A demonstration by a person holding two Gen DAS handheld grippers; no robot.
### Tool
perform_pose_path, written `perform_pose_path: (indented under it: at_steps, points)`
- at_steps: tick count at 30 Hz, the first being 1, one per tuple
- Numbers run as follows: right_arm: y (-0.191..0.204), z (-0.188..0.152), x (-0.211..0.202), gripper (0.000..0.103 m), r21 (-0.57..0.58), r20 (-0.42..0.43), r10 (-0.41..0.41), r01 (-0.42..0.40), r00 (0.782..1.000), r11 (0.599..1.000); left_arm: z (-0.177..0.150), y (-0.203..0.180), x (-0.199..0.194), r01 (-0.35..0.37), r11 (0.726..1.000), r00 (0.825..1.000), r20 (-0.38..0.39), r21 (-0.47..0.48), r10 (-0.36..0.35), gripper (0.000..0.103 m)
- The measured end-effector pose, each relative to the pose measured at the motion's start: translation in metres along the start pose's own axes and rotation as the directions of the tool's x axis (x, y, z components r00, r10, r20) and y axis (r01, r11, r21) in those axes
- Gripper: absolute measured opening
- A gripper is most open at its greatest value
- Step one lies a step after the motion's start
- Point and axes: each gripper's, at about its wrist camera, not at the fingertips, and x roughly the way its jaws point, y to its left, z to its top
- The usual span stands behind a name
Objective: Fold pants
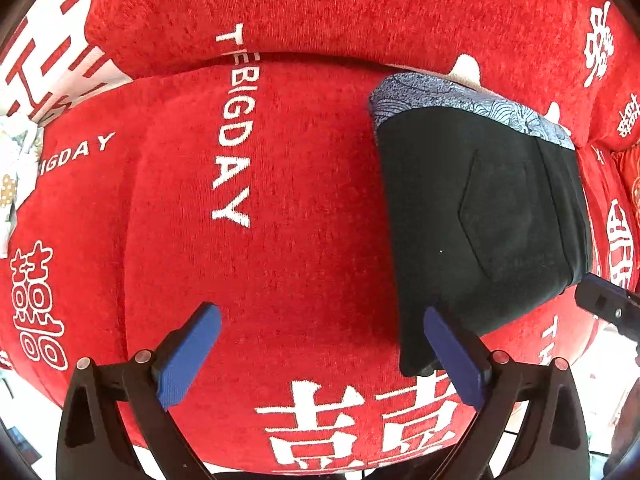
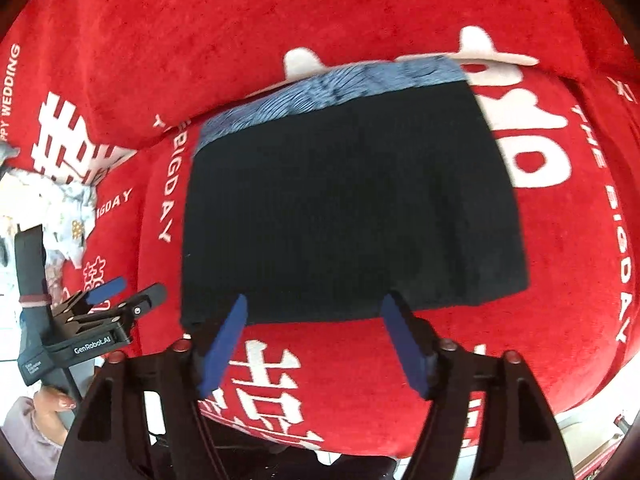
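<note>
Black pants with a blue patterned waistband lie folded into a compact rectangle on the red sofa seat; they also show in the right wrist view. My left gripper is open and empty, with its right finger beside the pants' near left corner. My right gripper is open and empty, just in front of the pants' near edge. The left gripper also shows at the left of the right wrist view, and part of the right gripper shows at the right edge of the left wrist view.
The sofa's red backrest rises behind the seat. A pale patterned cloth lies at the left end of the seat. The seat's front edge runs just below the grippers, with light floor beyond.
</note>
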Motion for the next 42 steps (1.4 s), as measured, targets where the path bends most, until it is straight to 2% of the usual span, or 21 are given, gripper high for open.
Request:
perform_pose_path:
  at_steps: [4, 7, 15, 18, 22, 24, 27, 29, 34, 37, 42]
  points:
    - [0.006, -0.004, 0.003, 0.084, -0.022, -0.014, 0.020, -0.020, 1.000, 1.000, 0.004, -0.002, 0.004, -0.015, 1.000, 1.000, -0.006, 0.004, 0.015, 0.102]
    - [0.001, -0.005, 0.000, 0.086, -0.044, 0.005, -0.002, 0.002, 1.000, 0.999, 0.009, -0.004, 0.004, -0.004, 1.000, 1.000, -0.007, -0.013, 0.004, 0.102]
    - [-0.046, 0.019, -0.015, 0.086, 0.036, 0.027, -0.001, 0.000, 1.000, 0.999, 0.042, -0.003, 0.000, 0.011, 0.997, 1.000, 0.026, -0.073, -0.009, 0.102]
    - [-0.063, 0.032, -0.021, 0.086, 0.060, 0.043, -0.022, 0.020, 0.999, 0.998, 0.061, -0.001, 0.003, -0.008, 0.995, 0.999, 0.043, -0.101, 0.012, 0.102]
    - [-0.090, 0.050, -0.022, 0.086, 0.120, 0.052, -0.019, 0.012, 0.998, 0.993, 0.086, -0.004, 0.019, -0.012, 0.991, 0.999, 0.038, -0.133, 0.017, 0.102]
    - [-0.095, 0.056, -0.021, 0.086, 0.124, 0.049, -0.026, 0.020, 0.998, 0.992, 0.095, -0.009, 0.034, -0.036, 0.991, 0.999, 0.024, -0.128, 0.040, 0.102]
    - [-0.099, 0.061, -0.017, 0.086, 0.108, 0.038, -0.033, 0.029, 0.999, 0.994, 0.100, -0.012, 0.055, -0.090, 0.988, 0.996, -0.008, -0.124, 0.089, 0.102]
    - [-0.101, 0.061, -0.016, 0.087, 0.102, 0.031, -0.033, 0.030, 0.999, 0.994, 0.100, -0.007, 0.063, -0.092, 0.985, 0.996, -0.023, -0.146, 0.089, 0.103]
    - [-0.113, 0.057, -0.014, 0.087, 0.108, 0.014, -0.031, 0.030, 0.999, 0.994, 0.096, 0.005, 0.049, -0.053, 0.983, 0.999, -0.017, -0.175, 0.051, 0.103]
    - [-0.127, 0.056, -0.013, 0.087, 0.139, 0.008, -0.017, 0.016, 1.000, 0.990, 0.091, 0.009, 0.044, 0.026, 0.985, 0.999, -0.030, -0.169, -0.031, 0.103]
    - [-0.142, 0.058, -0.008, 0.087, 0.178, -0.005, 0.033, -0.031, 0.999, 0.983, 0.082, 0.002, 0.042, 0.144, 0.981, 0.987, -0.049, -0.132, -0.151, 0.103]
